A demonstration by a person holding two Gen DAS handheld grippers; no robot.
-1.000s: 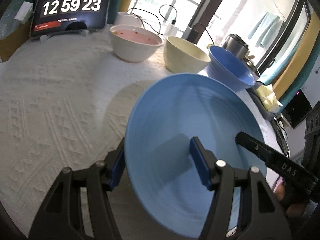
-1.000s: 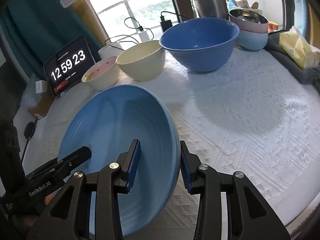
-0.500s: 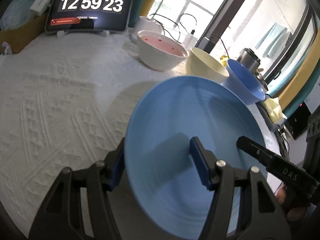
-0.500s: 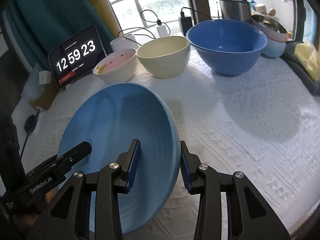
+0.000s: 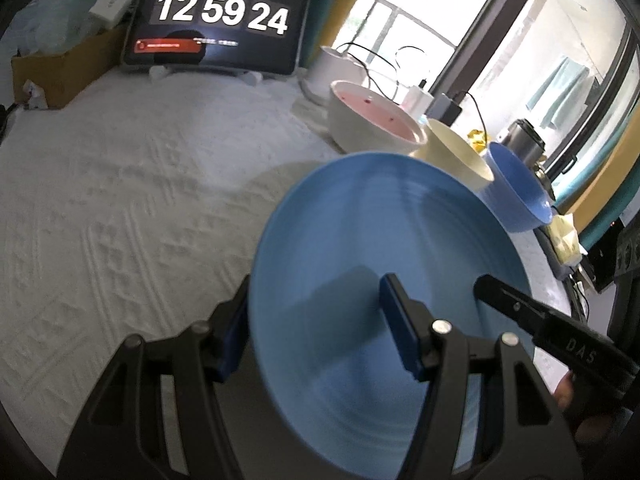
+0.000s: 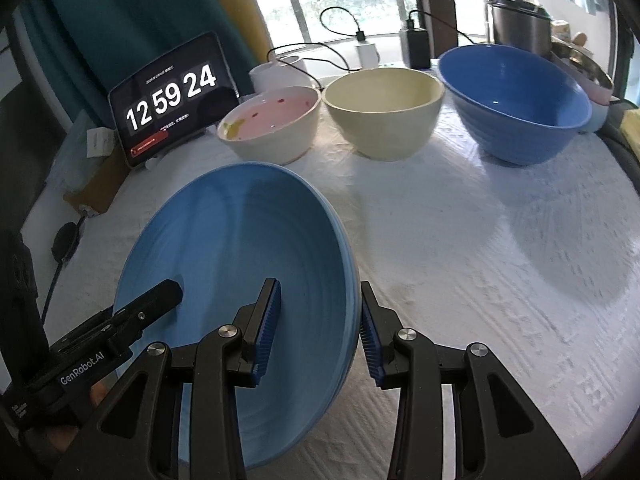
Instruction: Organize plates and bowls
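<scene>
We hold the wide light-blue ceramic plate [image 5: 372, 264] above the white-clothed counter [image 6: 480, 240], both left gripper [image 5: 316, 332] and right gripper [image 6: 320, 328] jaws clamped on its rim.

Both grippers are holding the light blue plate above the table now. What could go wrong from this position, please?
1. The light blue plate is gripped only at its rim, by the left gripper and the right gripper on opposite sides; uneven motion could let it slip or twist.
2. It is tilted and close to the pink-lined bowl and the cream bowl; its far edge might knock them.
</scene>
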